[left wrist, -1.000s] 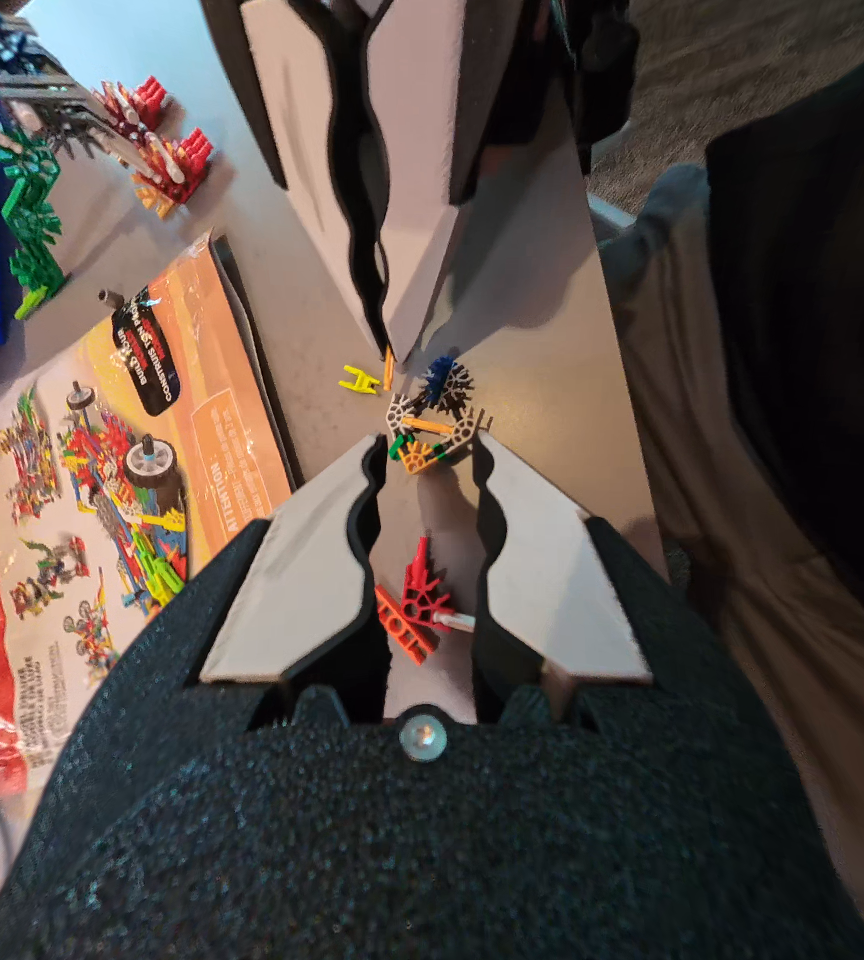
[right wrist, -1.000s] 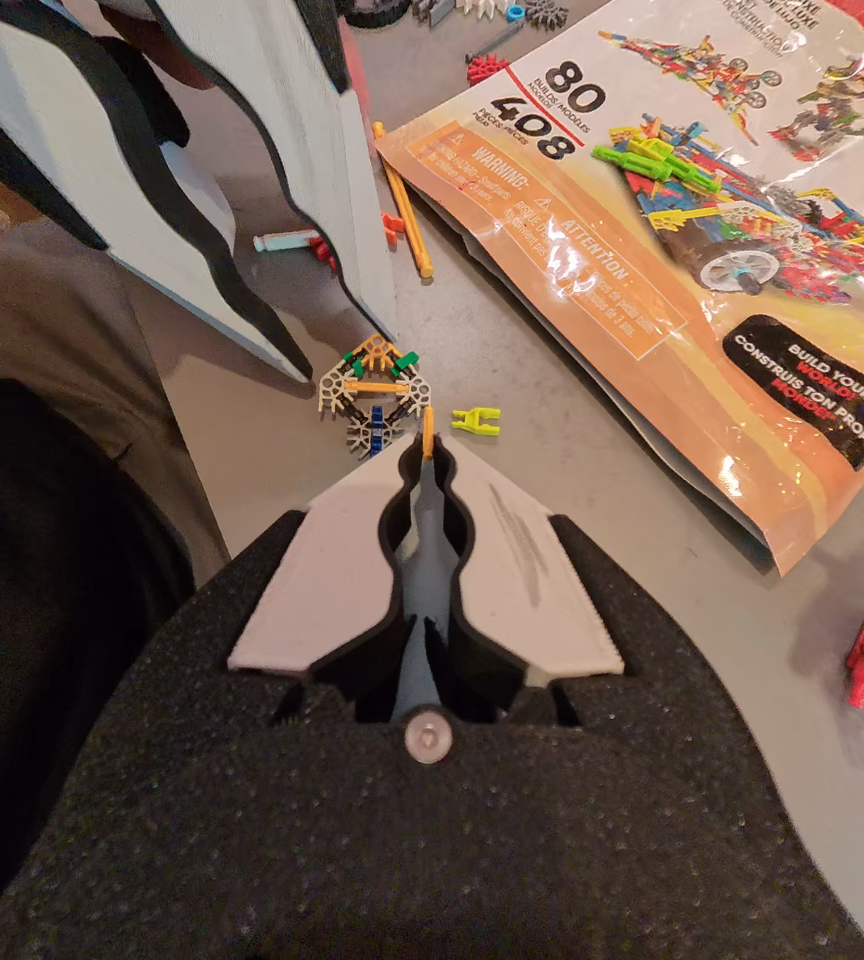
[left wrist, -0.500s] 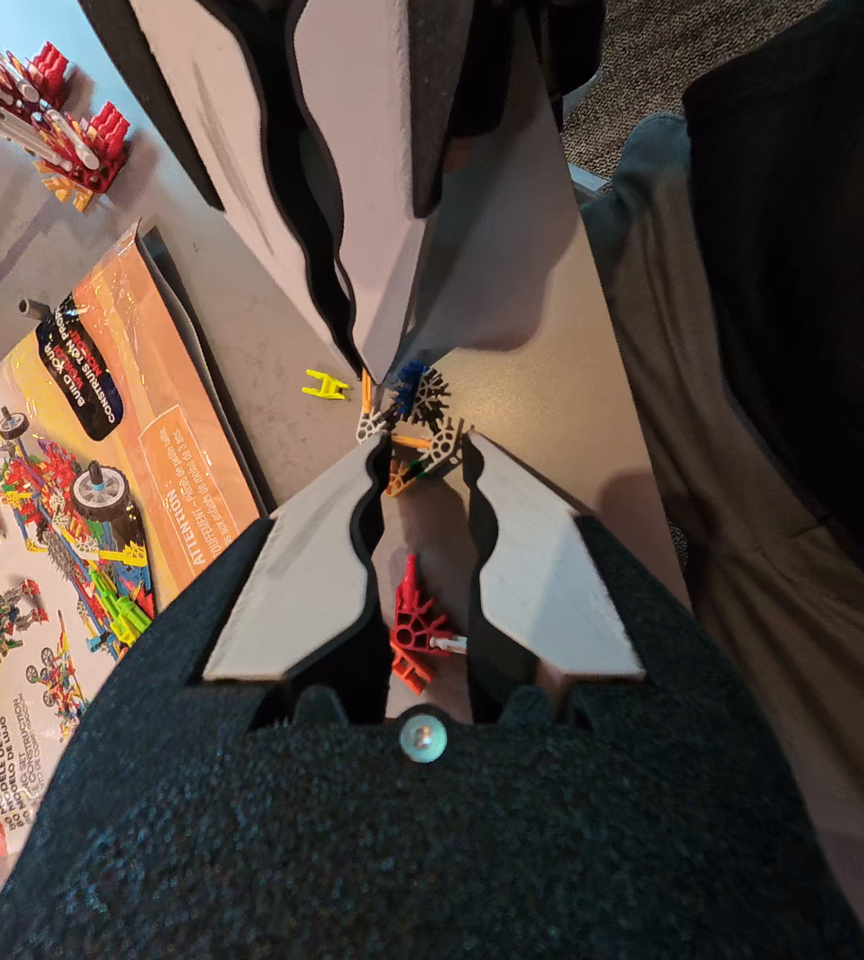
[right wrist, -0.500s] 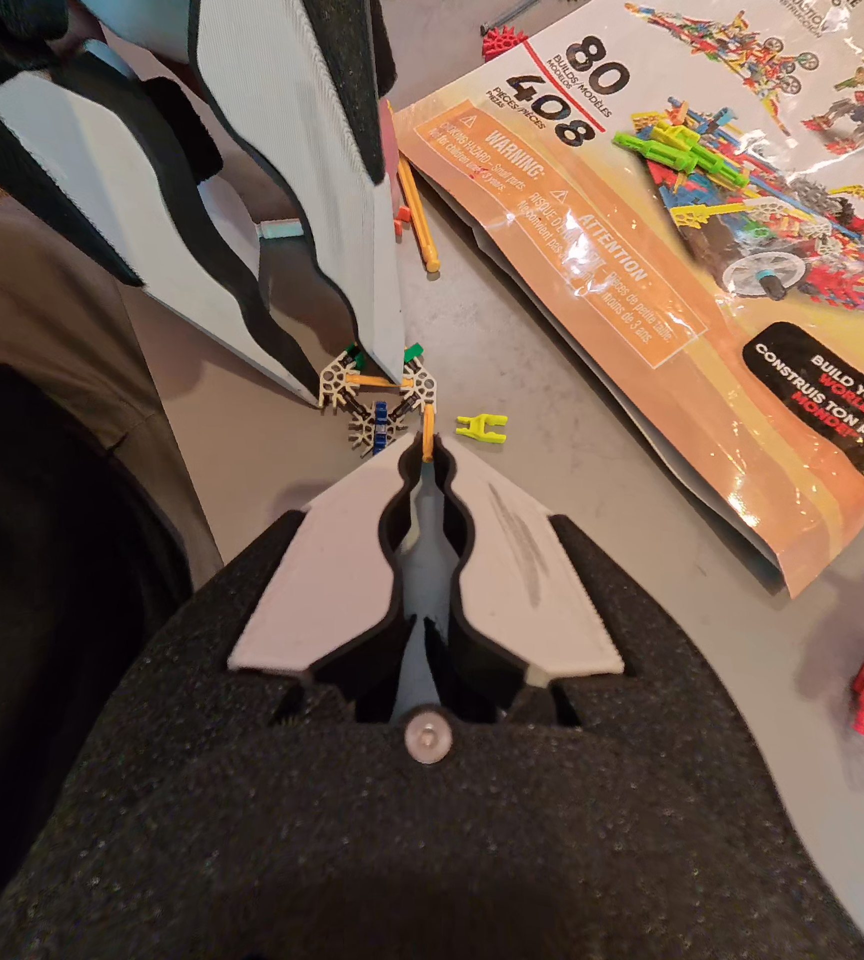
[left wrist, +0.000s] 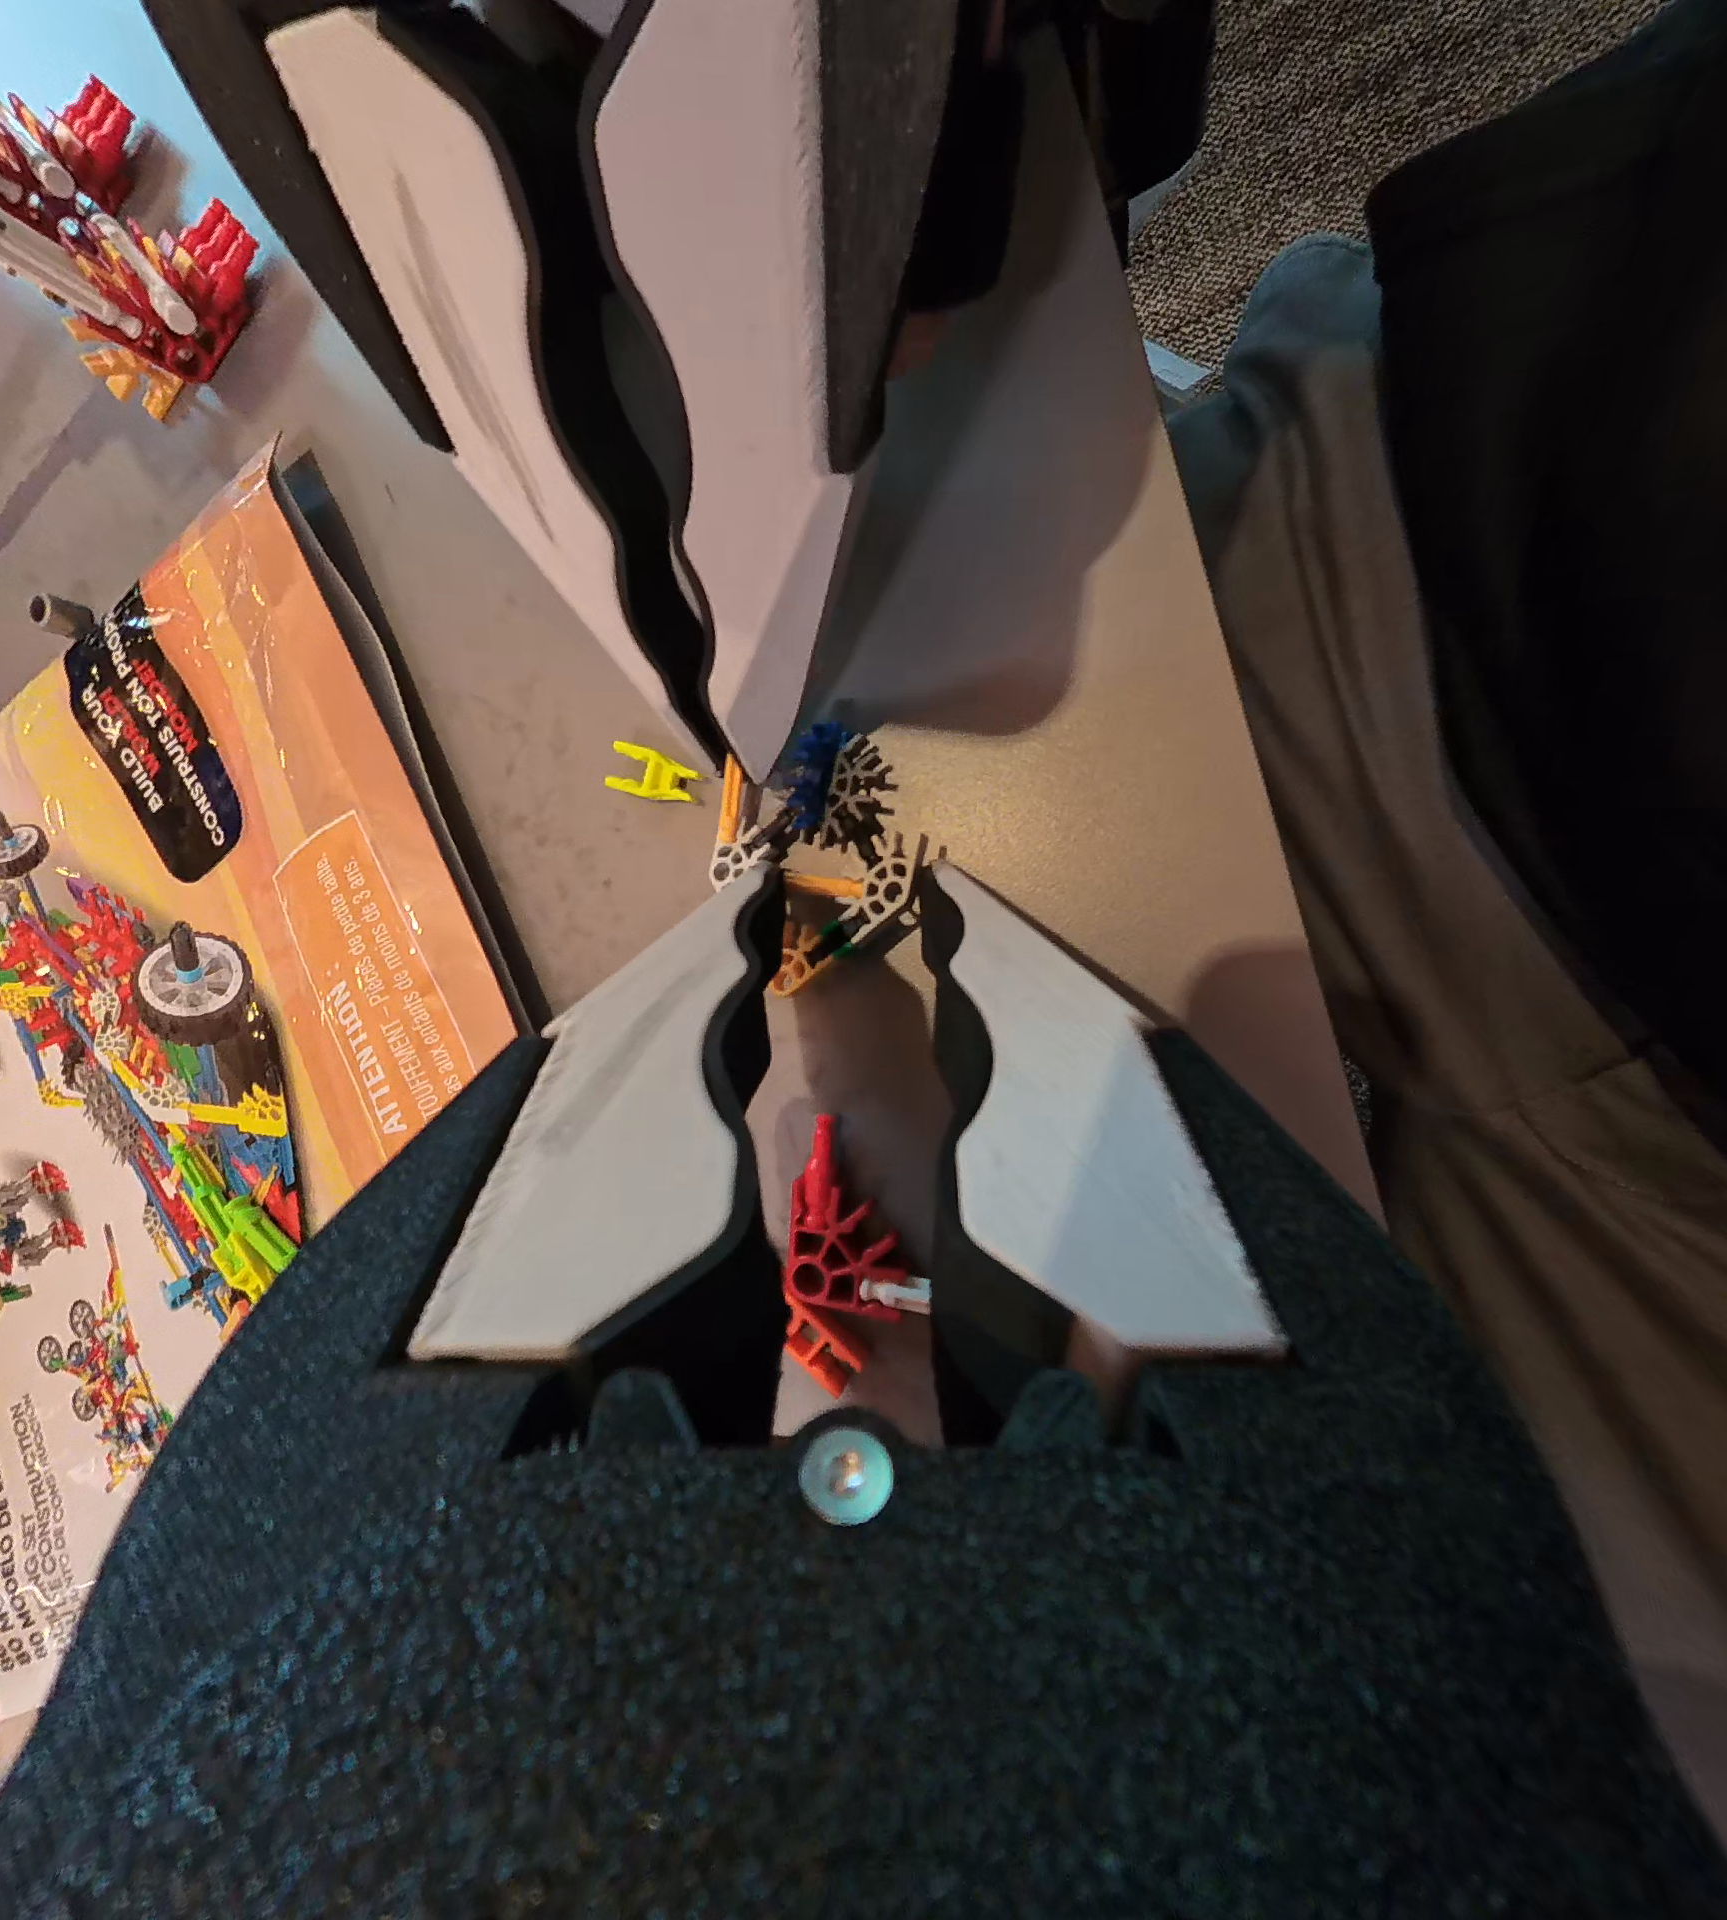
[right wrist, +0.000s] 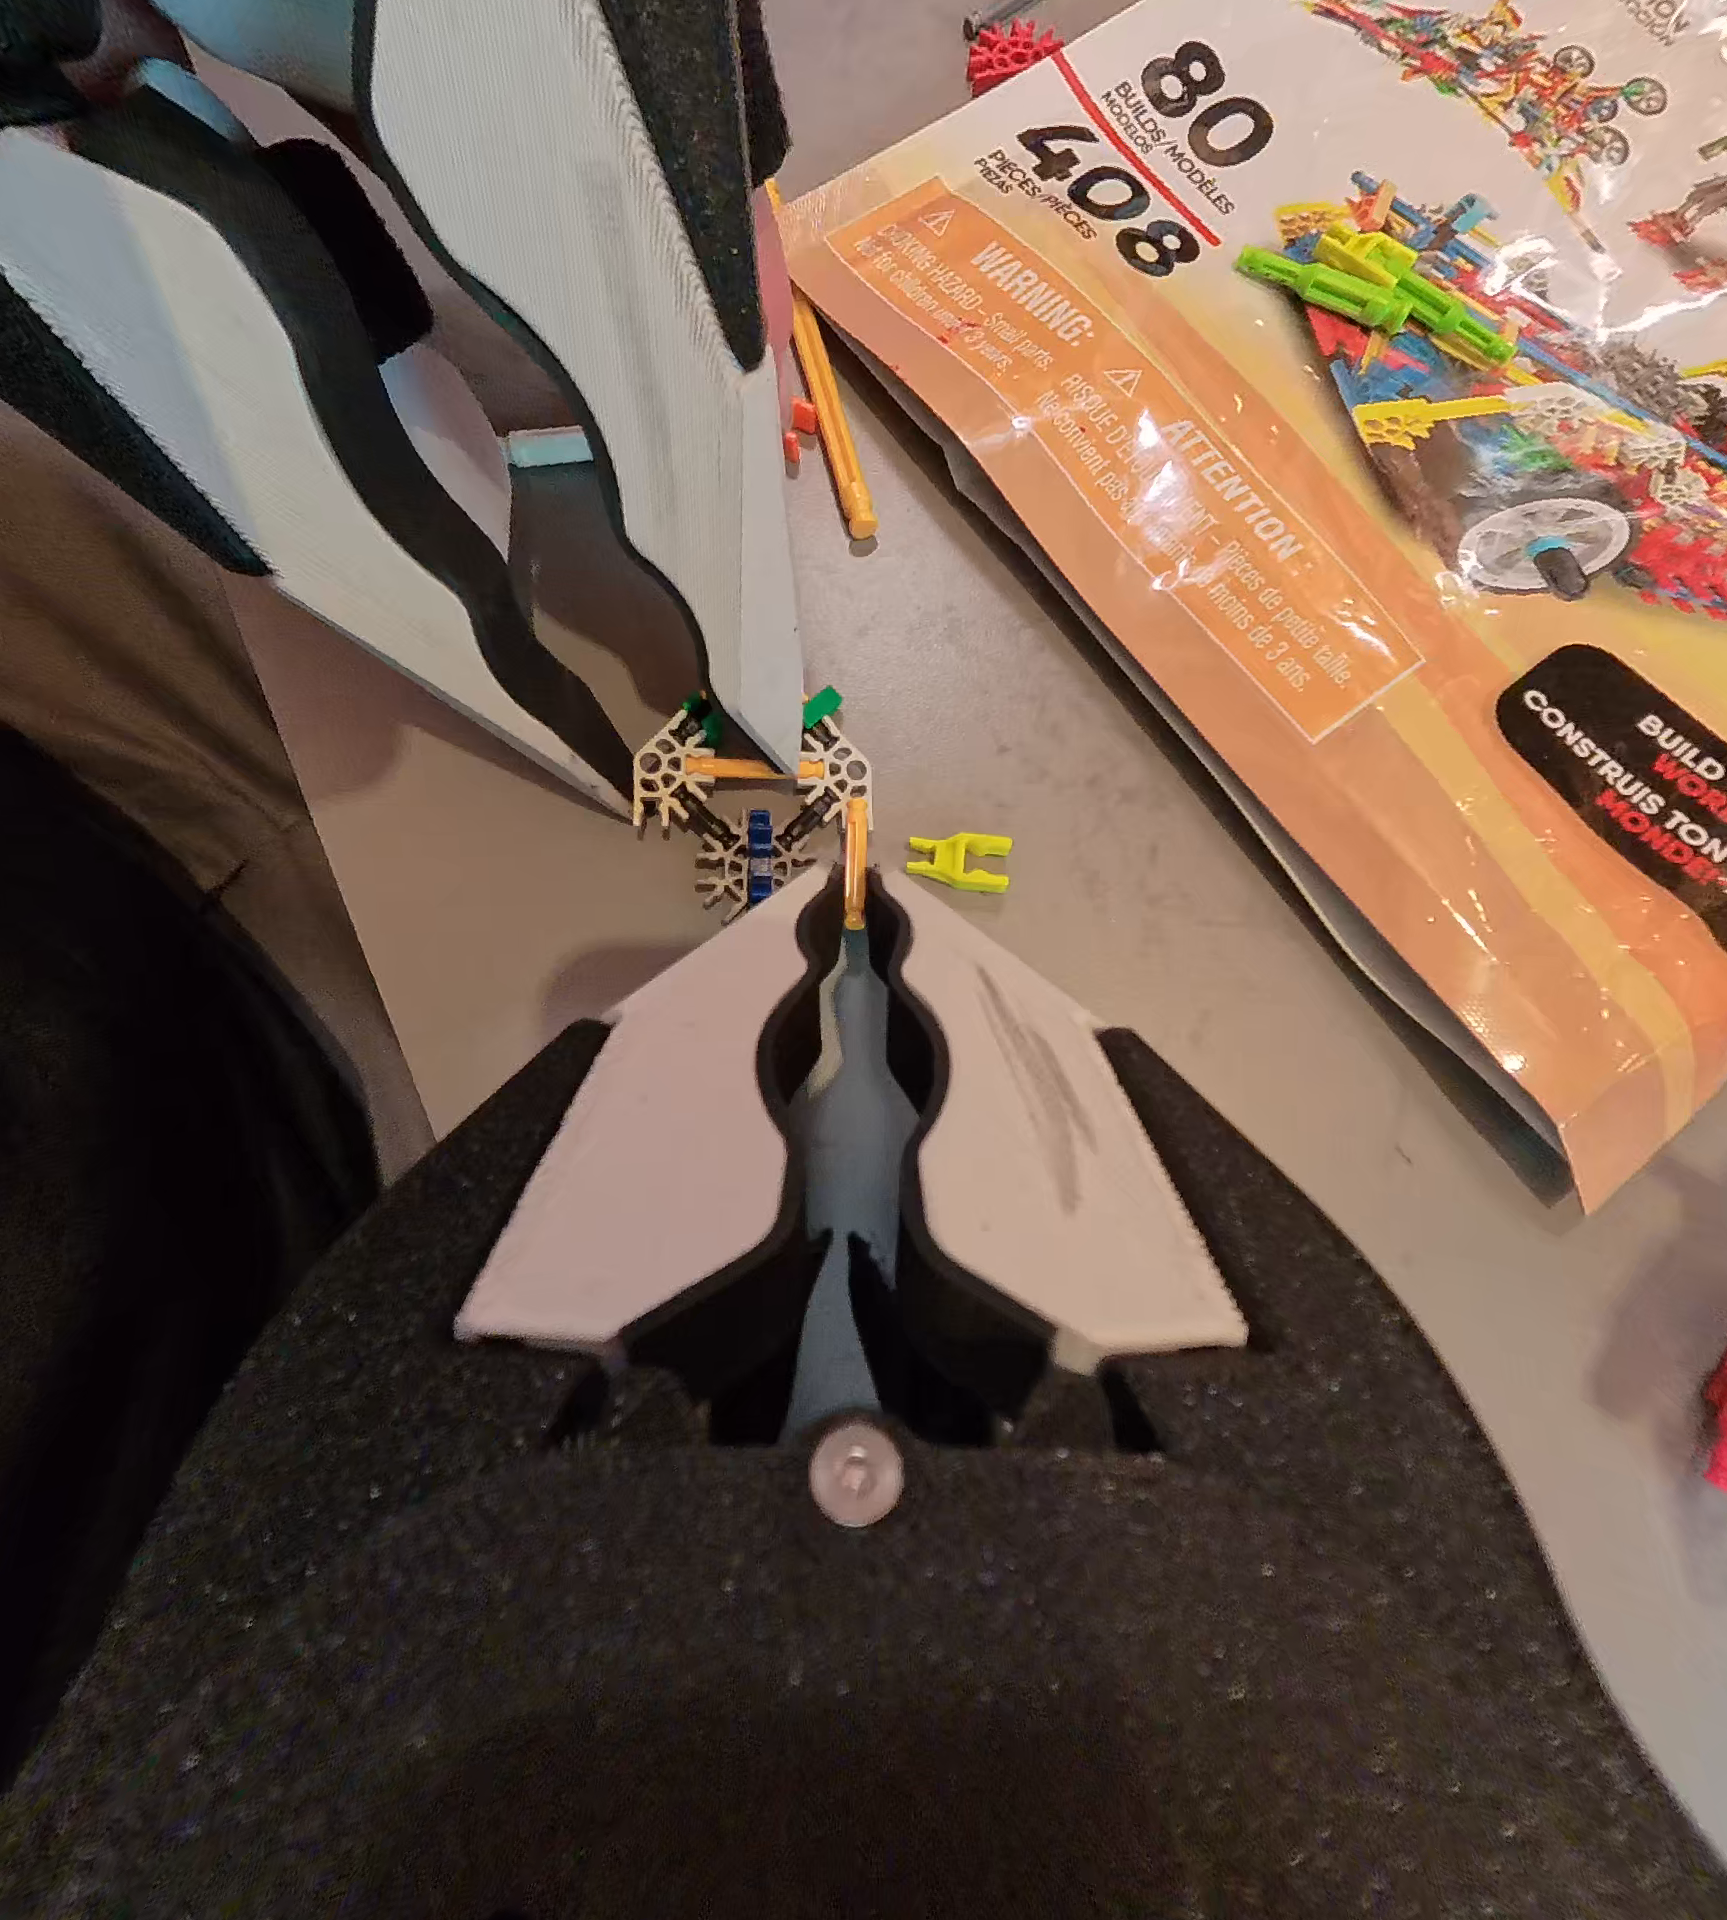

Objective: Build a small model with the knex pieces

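Note:
A small assembly of white, black, blue and orange connector pieces lies on the grey table near its edge. My left gripper is open, with its jaws around the near part of the assembly and close to both sides. My right gripper is shut on a short orange rod whose far end meets a white connector of the assembly. In the left wrist view the right gripper comes down from above onto the rod. In the right wrist view the left gripper straddles the assembly's far side.
A yellow clip lies beside the assembly. A red connector lies under my left gripper. An orange printed bag covers the table beyond; a long orange rod lies by it. Red built pieces stand farther off. A person's clothing is past the edge. The grippers are tip to tip, or close to it.
My left gripper moved forward until its jaws came around the assembly, and they narrowed a little. My right gripper stayed shut on the orange rod against the assembly.

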A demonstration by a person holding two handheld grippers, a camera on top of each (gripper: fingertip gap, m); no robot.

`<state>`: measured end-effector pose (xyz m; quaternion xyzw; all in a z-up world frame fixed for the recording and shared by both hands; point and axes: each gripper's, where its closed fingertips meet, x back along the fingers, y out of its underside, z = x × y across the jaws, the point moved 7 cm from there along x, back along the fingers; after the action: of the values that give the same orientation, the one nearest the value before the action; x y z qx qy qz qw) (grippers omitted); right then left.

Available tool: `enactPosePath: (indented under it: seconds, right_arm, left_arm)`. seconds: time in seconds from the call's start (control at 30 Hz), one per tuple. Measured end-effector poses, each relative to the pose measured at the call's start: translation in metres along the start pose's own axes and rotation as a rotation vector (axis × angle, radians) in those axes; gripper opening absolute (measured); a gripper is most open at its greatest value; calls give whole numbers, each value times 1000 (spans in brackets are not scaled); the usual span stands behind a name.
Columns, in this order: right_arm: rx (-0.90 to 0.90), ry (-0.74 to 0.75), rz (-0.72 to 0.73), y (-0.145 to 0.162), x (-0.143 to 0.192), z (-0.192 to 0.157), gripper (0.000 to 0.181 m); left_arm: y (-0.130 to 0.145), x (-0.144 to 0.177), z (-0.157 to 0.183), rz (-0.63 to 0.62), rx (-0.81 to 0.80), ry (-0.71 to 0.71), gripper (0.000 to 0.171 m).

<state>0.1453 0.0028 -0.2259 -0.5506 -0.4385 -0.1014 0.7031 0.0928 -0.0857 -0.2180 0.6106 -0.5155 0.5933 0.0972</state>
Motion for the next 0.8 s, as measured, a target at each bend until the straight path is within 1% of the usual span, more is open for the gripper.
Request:
enactPosePath:
  seconds: [0.13,0.27,0.43,0.63,0.8]
  right_arm:
    - [4,-9,3,0,1,0,1]
    - [6,-5,6,1,3,2,6]
    - [3,-12,49,-7,5,5,0]
    - [20,-40,14,-11,-6,6,0]
    - [47,-43,-6,-12,-7,4,0]
  left_arm:
    - [0,0,0,-1,-2,1,23]
    - [0,0,0,1,-2,2,23]
    - [0,0,0,2,-3,3,23]
    - [0,0,0,0,-2,4,23]
    - [0,0,0,3,0,2,23]
